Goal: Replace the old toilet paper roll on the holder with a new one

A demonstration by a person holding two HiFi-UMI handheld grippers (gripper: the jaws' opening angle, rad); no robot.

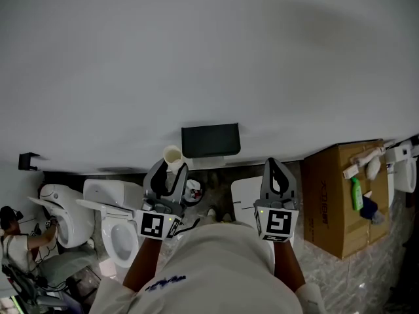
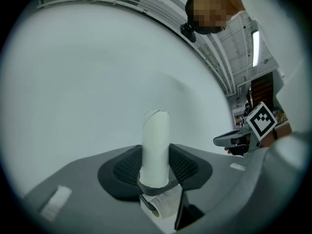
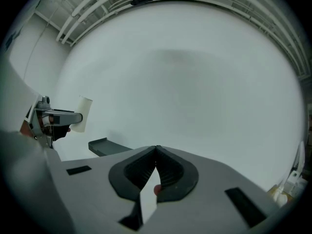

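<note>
Left gripper (image 1: 169, 175) (image 2: 155, 173): its jaws are pinching a bare cardboard tube (image 1: 172, 156) (image 2: 156, 145) near its lower end. In the left gripper view the tube is standing on end between the pads, with its top reaching above them. The tube is being held clear of the wall (image 1: 209, 51), just left of the holder.

Right gripper (image 1: 275, 167) (image 3: 156, 152): its jaws are pressing together with nothing between them. It is pointing at the wall to the right of the holder.

The holder (image 1: 211, 140) (image 3: 104, 146), a dark box with a shelf, is sitting on the wall between the two grippers.

A white roll of paper (image 2: 164, 206) is showing below the left jaws; what it rests on cannot be made out.

A toilet (image 1: 118, 234) is standing at lower left. A cardboard box (image 1: 334, 198) is standing at right, with a green bottle (image 1: 357, 193) just beside it.
</note>
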